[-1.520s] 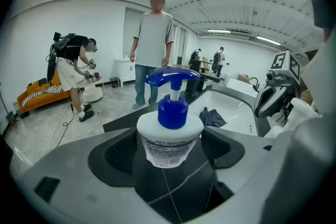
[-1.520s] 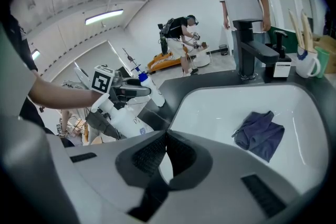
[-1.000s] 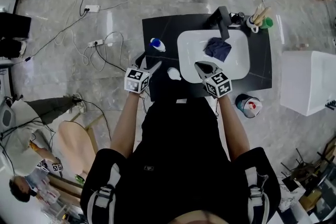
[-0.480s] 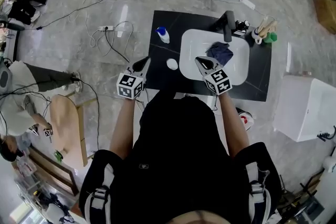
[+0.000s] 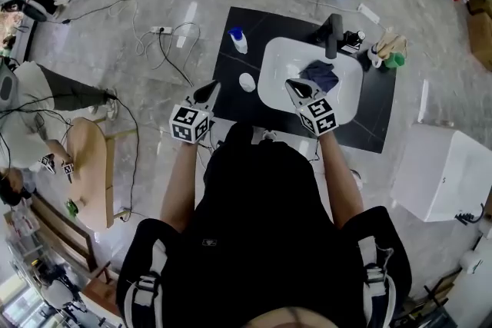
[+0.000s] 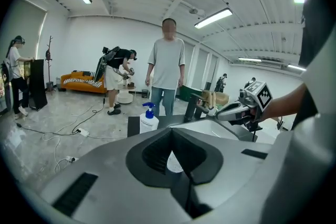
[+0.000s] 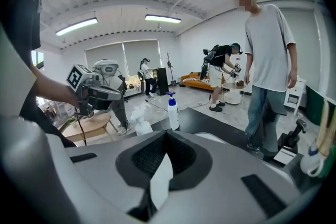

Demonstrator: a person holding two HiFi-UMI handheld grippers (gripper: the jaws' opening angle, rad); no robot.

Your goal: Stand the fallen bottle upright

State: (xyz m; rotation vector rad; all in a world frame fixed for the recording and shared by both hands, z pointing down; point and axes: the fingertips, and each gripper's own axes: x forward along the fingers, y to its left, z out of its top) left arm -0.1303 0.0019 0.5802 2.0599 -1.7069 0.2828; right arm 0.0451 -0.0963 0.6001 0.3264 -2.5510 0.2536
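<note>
Evidently the small white plastic bottle (image 5: 247, 81) stands upright. We hold left gripper (image 5: 209, 88) and right gripper (image 5: 293, 87) clear, jaws together, empty.

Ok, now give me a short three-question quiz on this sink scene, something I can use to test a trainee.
1. True or false: the left gripper has its jaws together with nothing held.
2. What lies in the white sink basin? A) a dark blue cloth B) a red sponge C) a metal spoon
3. Fill in: the small white bottle on the black counter is ____ (upright or lying down).

Key: 1 true; 2 A; 3 upright.
</note>
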